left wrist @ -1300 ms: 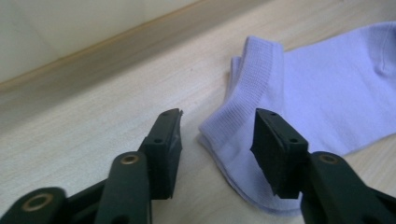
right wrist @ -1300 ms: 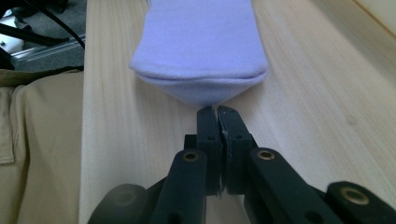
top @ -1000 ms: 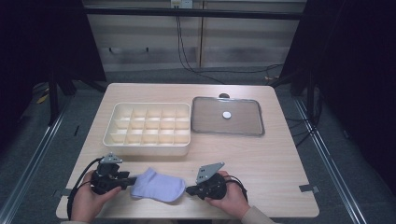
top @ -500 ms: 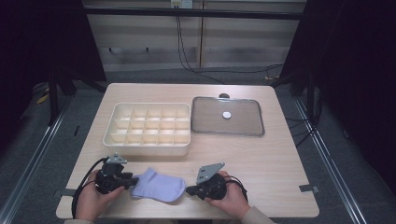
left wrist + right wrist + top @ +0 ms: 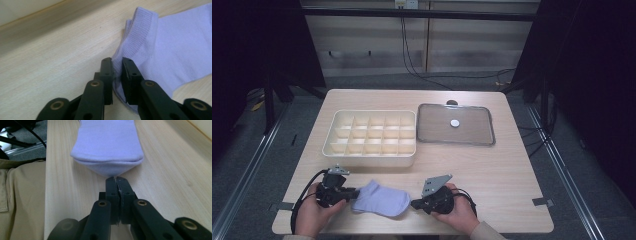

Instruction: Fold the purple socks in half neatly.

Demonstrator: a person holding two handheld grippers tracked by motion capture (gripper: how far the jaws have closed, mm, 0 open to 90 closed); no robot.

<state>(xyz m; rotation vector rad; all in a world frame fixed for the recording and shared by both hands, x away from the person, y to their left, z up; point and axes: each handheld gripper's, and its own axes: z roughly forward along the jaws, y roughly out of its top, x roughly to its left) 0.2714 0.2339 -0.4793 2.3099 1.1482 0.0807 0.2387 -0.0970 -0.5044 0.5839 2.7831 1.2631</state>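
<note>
Sock (image 5: 380, 199), pale lilac, flat near the front edge of the desk (image 5: 512, 170), stretched between both tools. Left hand-held gripper (image 5: 352, 192) clamped on the ribbed cuff (image 5: 140, 37), cloth pinched between nearly closed jaws. Right hand-held gripper (image 5: 416, 204) closed tight on the toe tip (image 5: 110, 173), fabric drawn to a point. Compartment box (image 5: 371, 137) behind, toward the back left; lid (image 5: 456, 125) beside it, toward the back right. Step in hand, probably: securing both ends before folding or rolling. Next move likely calling for lifting one end over the other, keeping both grips firm, then carrying toward a cell.
</note>
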